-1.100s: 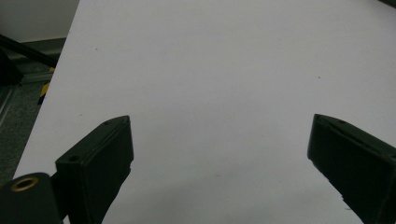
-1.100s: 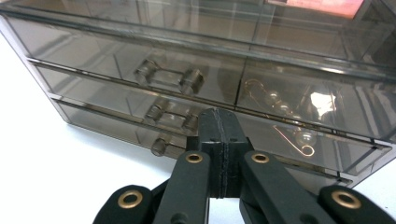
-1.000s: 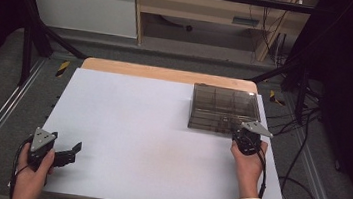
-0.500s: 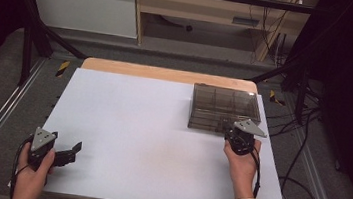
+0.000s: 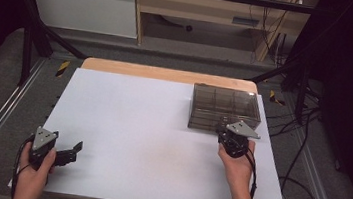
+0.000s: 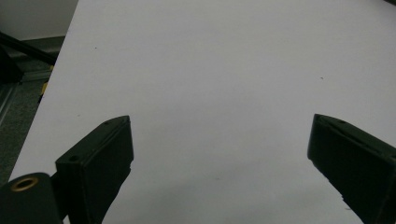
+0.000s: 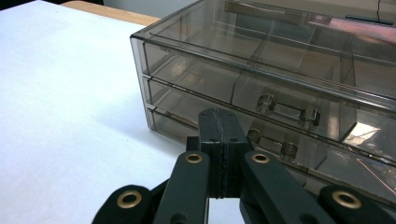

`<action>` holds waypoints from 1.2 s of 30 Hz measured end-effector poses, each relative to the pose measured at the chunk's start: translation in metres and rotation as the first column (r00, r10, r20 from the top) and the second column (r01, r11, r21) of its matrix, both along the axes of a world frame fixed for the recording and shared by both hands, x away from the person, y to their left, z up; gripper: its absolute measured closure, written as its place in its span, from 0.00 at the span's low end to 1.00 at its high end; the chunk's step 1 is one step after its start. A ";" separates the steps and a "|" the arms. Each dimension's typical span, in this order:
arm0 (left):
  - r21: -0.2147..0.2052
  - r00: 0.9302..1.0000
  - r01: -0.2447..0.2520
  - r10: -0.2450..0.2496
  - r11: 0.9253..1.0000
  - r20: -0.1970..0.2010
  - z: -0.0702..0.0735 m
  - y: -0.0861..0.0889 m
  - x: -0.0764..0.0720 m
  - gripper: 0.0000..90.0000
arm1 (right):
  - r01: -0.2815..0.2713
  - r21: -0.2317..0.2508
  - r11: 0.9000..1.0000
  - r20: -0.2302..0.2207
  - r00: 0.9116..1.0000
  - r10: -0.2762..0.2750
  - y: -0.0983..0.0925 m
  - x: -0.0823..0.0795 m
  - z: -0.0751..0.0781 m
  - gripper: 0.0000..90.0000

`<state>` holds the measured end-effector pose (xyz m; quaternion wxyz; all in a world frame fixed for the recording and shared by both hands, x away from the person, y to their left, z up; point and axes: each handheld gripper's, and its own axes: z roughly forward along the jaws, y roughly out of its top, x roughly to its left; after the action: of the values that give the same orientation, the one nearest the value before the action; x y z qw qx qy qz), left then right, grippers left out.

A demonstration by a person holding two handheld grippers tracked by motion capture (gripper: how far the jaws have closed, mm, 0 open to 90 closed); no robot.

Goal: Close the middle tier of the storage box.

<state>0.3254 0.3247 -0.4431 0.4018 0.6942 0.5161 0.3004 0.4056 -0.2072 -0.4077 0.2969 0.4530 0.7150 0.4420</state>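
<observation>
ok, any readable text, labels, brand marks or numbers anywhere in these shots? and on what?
None readable.
Clear drawer box: no label or marking.
Right gripper and left gripper: plain black, no marking visible.
Small blue-grey tag on the shelf behind the table: too small and blurred to read.

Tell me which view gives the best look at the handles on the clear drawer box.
The right gripper view: the drawer box stands close, and its upper handle and lower handle show plainly on the drawer fronts. The high view shows the box small and from above, its handles too small to tell. The left gripper view shows white tabletop.
</observation>
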 end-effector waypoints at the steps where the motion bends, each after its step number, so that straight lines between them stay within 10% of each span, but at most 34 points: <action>1: 0.000 1.000 0.004 -0.004 1.000 -0.003 0.000 0.000 -0.001 0.08 | -0.004 0.001 1.000 -0.001 1.000 0.004 0.000 -0.001 0.001 1.00; 5: -0.006 1.000 0.000 0.000 1.000 0.001 0.000 0.002 -0.003 0.07 | -0.021 0.006 1.000 -0.003 1.000 0.021 0.001 -0.005 0.004 0.90; 19: -0.011 1.000 -0.003 0.003 1.000 0.000 0.000 0.003 -0.002 0.07 | -0.082 0.012 0.997 0.015 0.997 0.082 0.013 -0.005 0.015 0.09; 36: -0.020 1.000 -0.004 0.004 1.000 0.007 0.001 0.004 -0.003 0.07 | -0.117 0.059 0.991 0.023 0.993 0.116 0.006 -0.010 0.020 0.04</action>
<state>0.3228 0.3290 -0.4420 0.4099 0.6880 0.5190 0.2988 0.3951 -0.2012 -0.3876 0.2639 0.4149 0.7236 0.4844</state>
